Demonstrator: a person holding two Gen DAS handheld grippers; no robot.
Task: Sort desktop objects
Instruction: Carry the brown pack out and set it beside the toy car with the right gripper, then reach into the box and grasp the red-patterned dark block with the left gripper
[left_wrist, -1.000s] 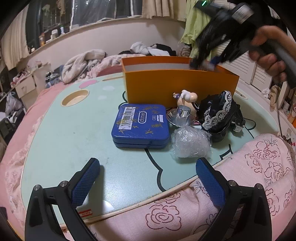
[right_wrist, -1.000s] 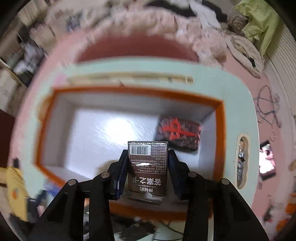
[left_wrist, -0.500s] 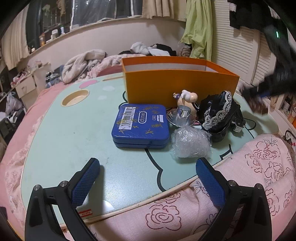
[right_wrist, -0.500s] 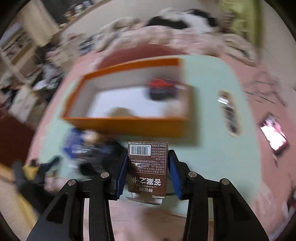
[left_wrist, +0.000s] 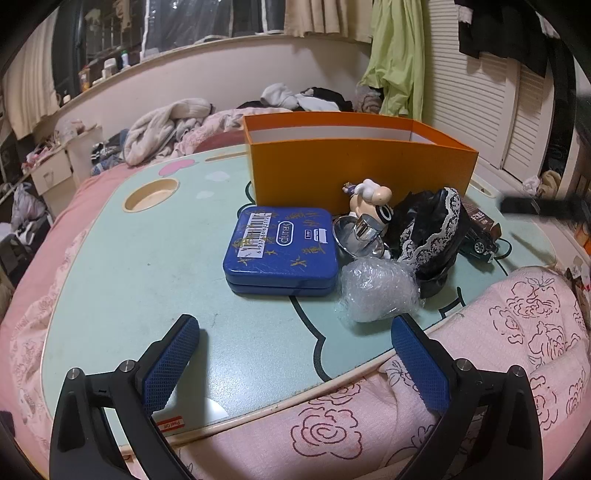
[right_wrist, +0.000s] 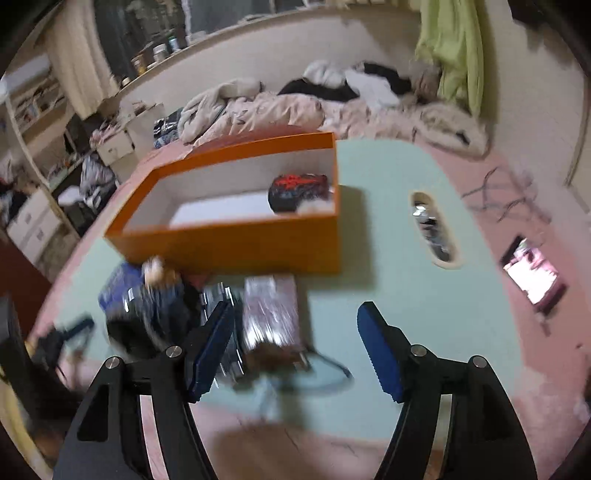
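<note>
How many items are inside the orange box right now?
1: a dark pack with red markings lies in the right end of the orange box. The near wall hides some floor, so more may be hidden.

- A green cloth (left_wrist: 397, 55) hangs up high at the back, by the white slatted doors (left_wrist: 476, 107).
- A heap of clothes and blankets (right_wrist: 325, 103) lies on the bed behind the desk.
- A pink blanket with rose drawings (left_wrist: 524, 332) lies at the front.
- White drawers (left_wrist: 51, 173) stand on the left.
- Bottles (left_wrist: 109, 66) stand on a high ledge.
- A lit screen (right_wrist: 532, 273) lies on the pink cover.
</note>
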